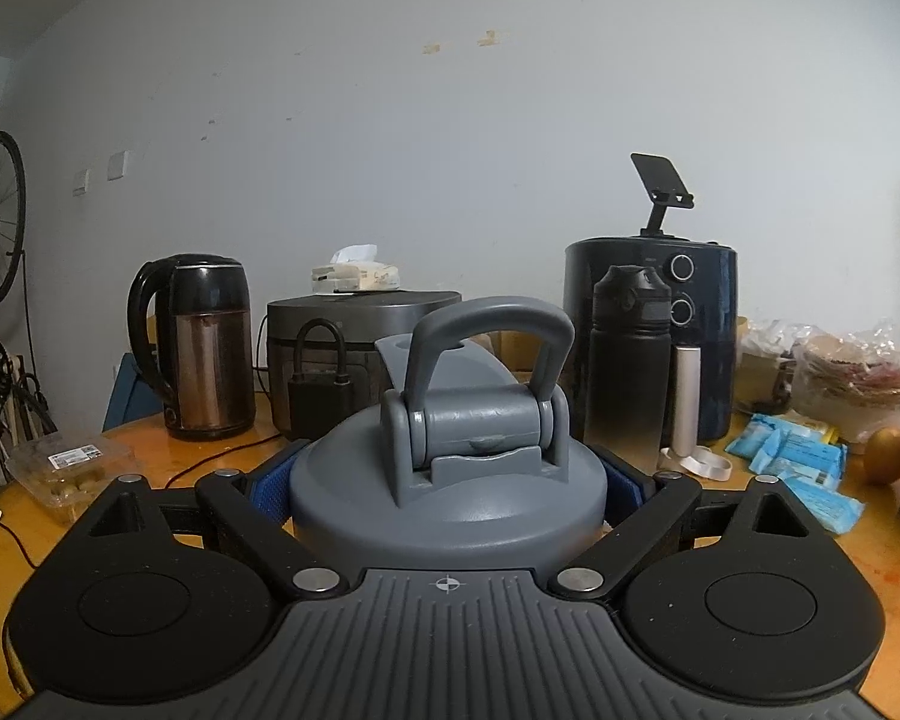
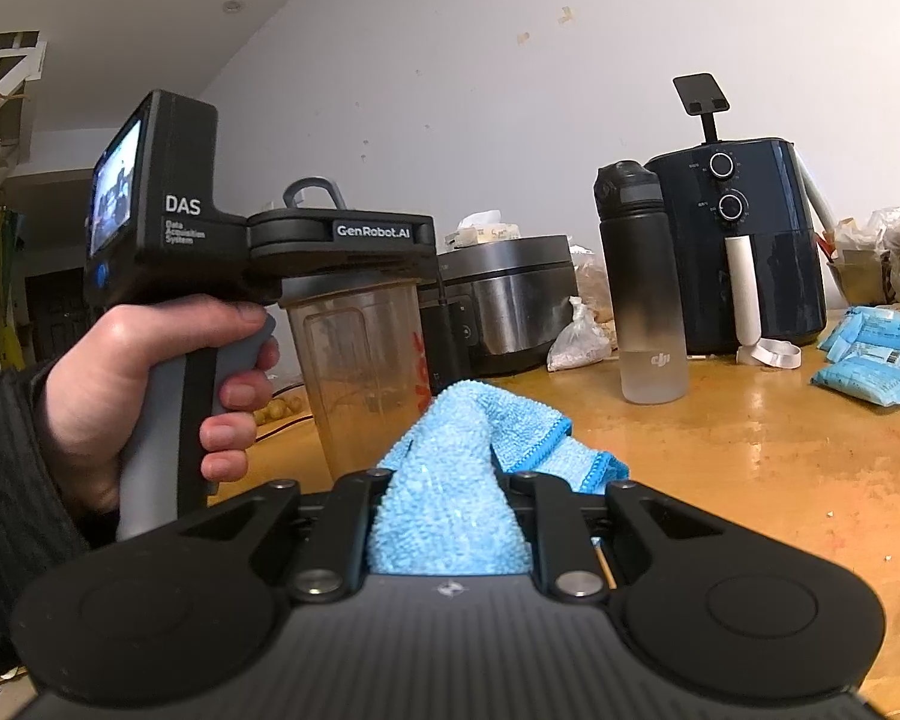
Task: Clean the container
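In the left wrist view, the left gripper has its fingers clamped on either side of the grey lid of the container, whose loop handle stands upright; behind it on the wooden surface are a kettle, a rice cooker, a dark bottle and an air fryer. In the right wrist view, the right gripper has its fingers pressed together on a blue cloth, while a hand holds the left gripper, which grips the translucent container near its top, above the surface.
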Available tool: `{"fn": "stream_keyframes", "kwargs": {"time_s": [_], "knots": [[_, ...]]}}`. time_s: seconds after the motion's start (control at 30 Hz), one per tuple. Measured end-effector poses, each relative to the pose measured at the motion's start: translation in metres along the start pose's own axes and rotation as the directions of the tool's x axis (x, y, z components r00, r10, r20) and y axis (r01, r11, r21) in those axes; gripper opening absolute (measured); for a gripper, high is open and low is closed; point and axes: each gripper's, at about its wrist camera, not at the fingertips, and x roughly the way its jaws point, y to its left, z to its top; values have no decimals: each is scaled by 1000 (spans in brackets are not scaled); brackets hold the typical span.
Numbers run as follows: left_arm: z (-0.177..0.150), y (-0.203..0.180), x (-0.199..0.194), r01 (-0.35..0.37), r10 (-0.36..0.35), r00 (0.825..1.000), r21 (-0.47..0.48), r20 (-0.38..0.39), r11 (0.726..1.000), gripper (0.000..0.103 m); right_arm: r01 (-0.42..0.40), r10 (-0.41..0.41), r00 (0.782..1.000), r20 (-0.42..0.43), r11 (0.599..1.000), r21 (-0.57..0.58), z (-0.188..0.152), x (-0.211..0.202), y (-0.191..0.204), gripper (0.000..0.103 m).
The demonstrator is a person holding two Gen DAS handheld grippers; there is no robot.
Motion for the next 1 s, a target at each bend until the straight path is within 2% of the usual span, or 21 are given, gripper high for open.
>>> {"fn": "stream_keyframes", "kwargs": {"time_s": [0.27, 0.57, 0.83, 1.0], "knots": [[-1, 11, 2, 72, -72, 997, 9, 7, 997, 95, -1, 1, 1000, -3, 1000, 2, -1, 2, 1, 12], [-4, 27, 3, 188, -189, 982, 35, 24, 982, 95, -8, 8, 1000, -1, 1000, 6, -1, 4, 2, 12], [-5, 40, 7, 278, -279, 960, 49, 20, 959, 95, -15, 15, 1000, 9, 1000, -1, 2, 3, 3, 8], [-4, 50, 11, 346, -347, 938, 61, 9, 936, 95, -18, 18, 1000, 12, 1000, -6, 3, 3, 4, 8]]}}
